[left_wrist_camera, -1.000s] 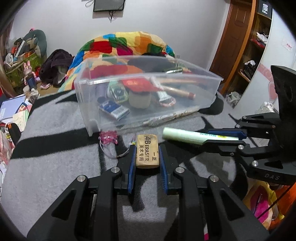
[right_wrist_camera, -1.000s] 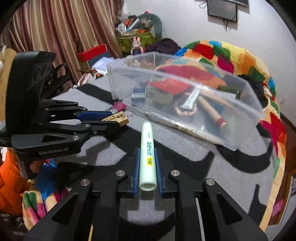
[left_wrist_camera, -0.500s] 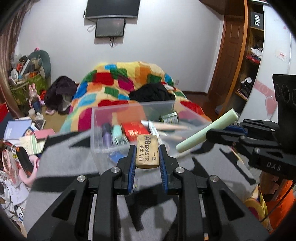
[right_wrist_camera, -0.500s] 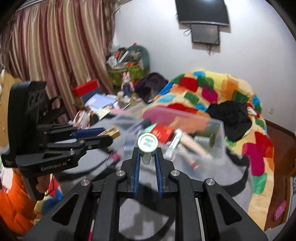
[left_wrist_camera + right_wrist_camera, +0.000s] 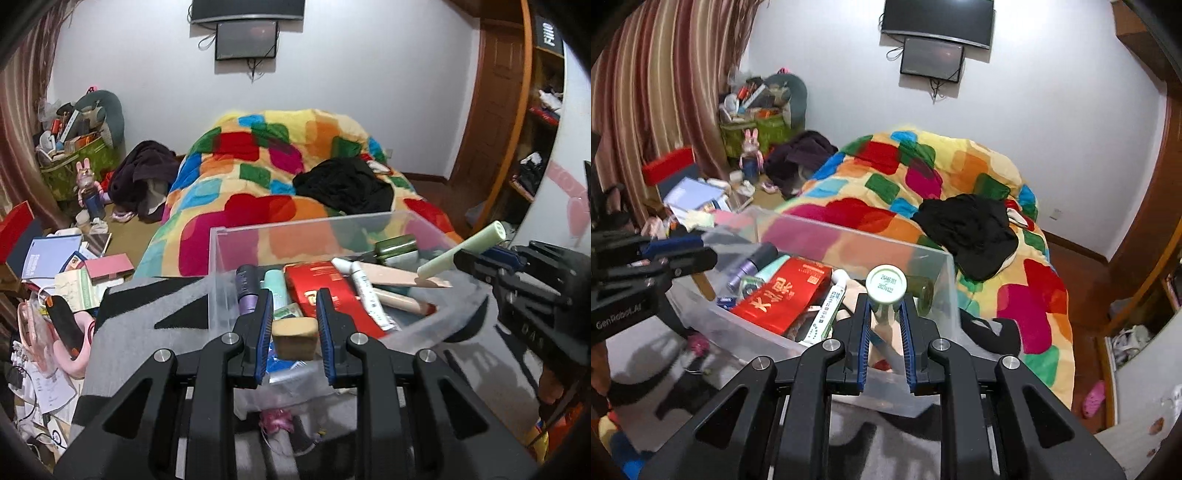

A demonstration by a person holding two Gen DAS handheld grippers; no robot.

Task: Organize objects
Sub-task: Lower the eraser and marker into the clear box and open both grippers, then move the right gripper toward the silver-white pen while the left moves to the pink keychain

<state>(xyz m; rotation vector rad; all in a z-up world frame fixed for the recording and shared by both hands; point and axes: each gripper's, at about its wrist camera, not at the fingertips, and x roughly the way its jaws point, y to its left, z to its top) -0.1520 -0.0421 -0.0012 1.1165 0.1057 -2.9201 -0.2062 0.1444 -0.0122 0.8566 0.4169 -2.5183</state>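
Note:
My left gripper [image 5: 295, 310] is over the clear plastic bin [image 5: 295, 225]. Its jaws stand wider than the tan eraser [image 5: 295, 338], which hangs between them without touching the pads, above the bin's contents. My right gripper [image 5: 884, 314] is shut on a pale green tube [image 5: 885, 291], held tilted up over the bin's right half [image 5: 849, 240]. The tube also shows at the right of the left wrist view [image 5: 461, 251]. The bin holds a red box [image 5: 321, 291], a white tube [image 5: 365, 291], a purple bottle [image 5: 245, 291] and more.
The bin stands on a grey and black blanket [image 5: 147, 317]. A pink hair clip [image 5: 275, 421] lies on the blanket in front of the bin. A bright patchwork quilt [image 5: 280, 177] lies behind. Books and clutter [image 5: 66, 258] cover the floor at the left.
Both grippers have risen and moved forward over the bin. My left jaws have opened and the eraser has come free between them. My right gripper still holds the tube.

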